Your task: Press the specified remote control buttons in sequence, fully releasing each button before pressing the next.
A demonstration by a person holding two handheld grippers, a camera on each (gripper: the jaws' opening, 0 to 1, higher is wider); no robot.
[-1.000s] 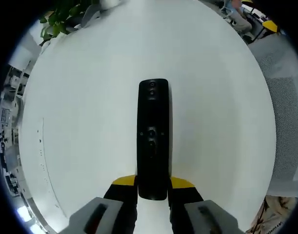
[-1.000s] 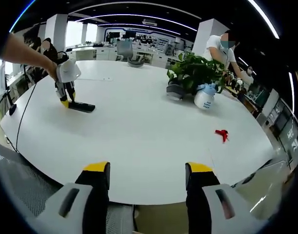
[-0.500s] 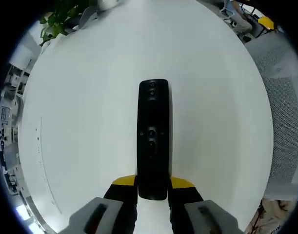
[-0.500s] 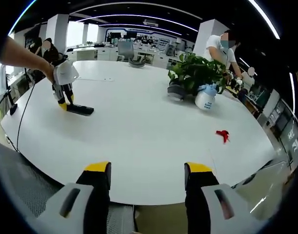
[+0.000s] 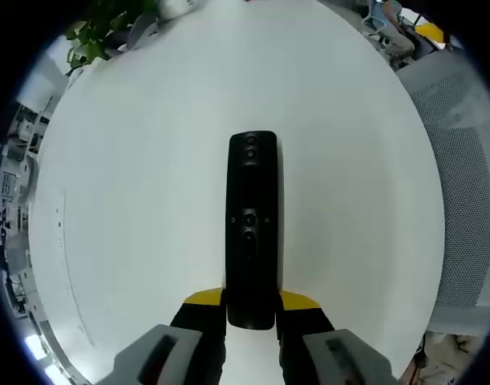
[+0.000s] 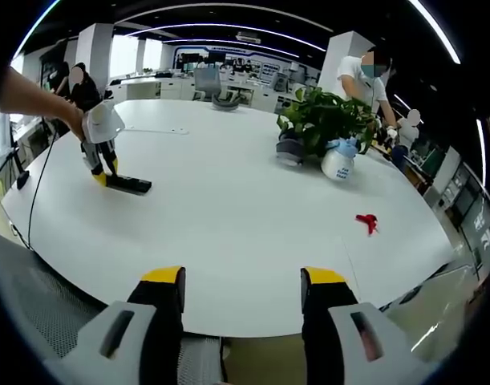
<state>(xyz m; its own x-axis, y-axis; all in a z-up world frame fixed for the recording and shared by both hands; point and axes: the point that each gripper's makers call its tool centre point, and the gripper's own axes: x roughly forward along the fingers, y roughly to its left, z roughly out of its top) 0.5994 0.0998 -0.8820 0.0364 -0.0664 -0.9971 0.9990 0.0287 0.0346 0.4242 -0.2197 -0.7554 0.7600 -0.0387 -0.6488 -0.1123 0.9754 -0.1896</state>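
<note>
A long black remote control (image 5: 252, 224) with small buttons points away from me on the white table (image 5: 148, 160) in the left gripper view. My left gripper (image 5: 252, 303) is shut on its near end, the yellow-tipped jaws on either side of it. In the right gripper view the same remote (image 6: 130, 185) lies far off at the left, with the left gripper (image 6: 97, 172) tilted down on its end, held by a person's arm. My right gripper (image 6: 241, 282) stands open over the table's near edge with nothing between its jaws.
A potted green plant (image 6: 321, 120) and a white and blue spray bottle (image 6: 338, 163) stand at the back right. A small red object (image 6: 366, 222) lies to the right. A person stands behind the plant. A grey mesh chair (image 5: 461, 160) is beside the table.
In the right gripper view the left gripper and remote have drifted slightly left and farther off. The remote stays clamped the same way in the left gripper view.
</note>
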